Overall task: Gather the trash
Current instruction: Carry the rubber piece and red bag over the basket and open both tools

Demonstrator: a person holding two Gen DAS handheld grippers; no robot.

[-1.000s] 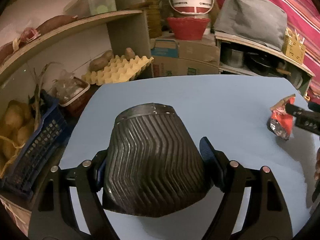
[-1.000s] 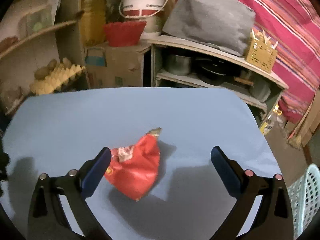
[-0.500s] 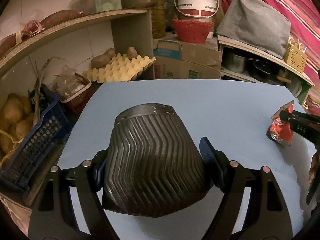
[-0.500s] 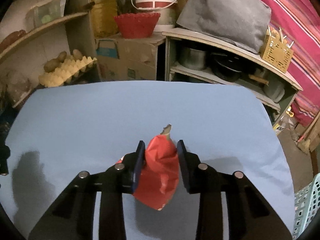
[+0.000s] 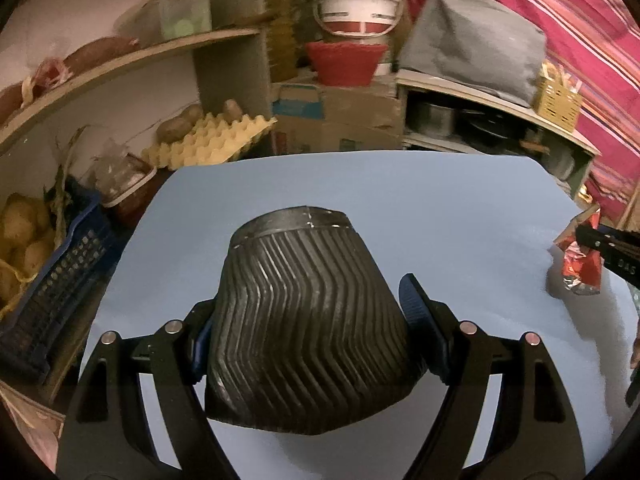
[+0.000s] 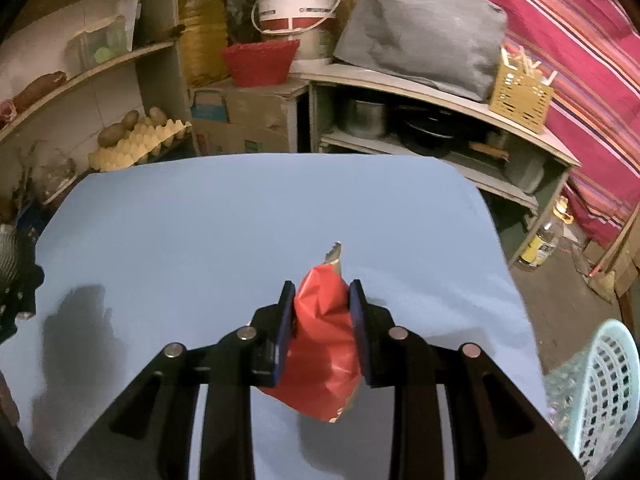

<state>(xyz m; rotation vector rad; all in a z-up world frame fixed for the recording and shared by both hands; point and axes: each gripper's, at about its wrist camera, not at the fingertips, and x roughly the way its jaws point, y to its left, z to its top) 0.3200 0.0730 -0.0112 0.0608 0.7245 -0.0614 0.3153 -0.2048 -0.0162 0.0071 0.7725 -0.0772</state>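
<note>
My right gripper [image 6: 322, 300] is shut on a crumpled red snack wrapper [image 6: 320, 344] and holds it just above the blue table [image 6: 240, 216]. The wrapper also shows at the right edge of the left wrist view [image 5: 580, 268], pinched by the right gripper's fingers [image 5: 600, 240]. My left gripper [image 5: 308, 312] is shut on a black ribbed cup [image 5: 304, 320], held over the blue table [image 5: 420, 200] with its narrow end pointing away from me.
Shelves with potatoes, an egg tray [image 5: 208, 140], a cardboard box, a red basket [image 6: 260, 62] and a white bucket stand behind the table. A blue crate [image 5: 48, 280] sits left. A pale green perforated basket [image 6: 600, 400] stands at the lower right, off the table.
My right gripper closed on the red wrapper and lifted it slightly. The left gripper kept hold of the black cup and shifted a little.
</note>
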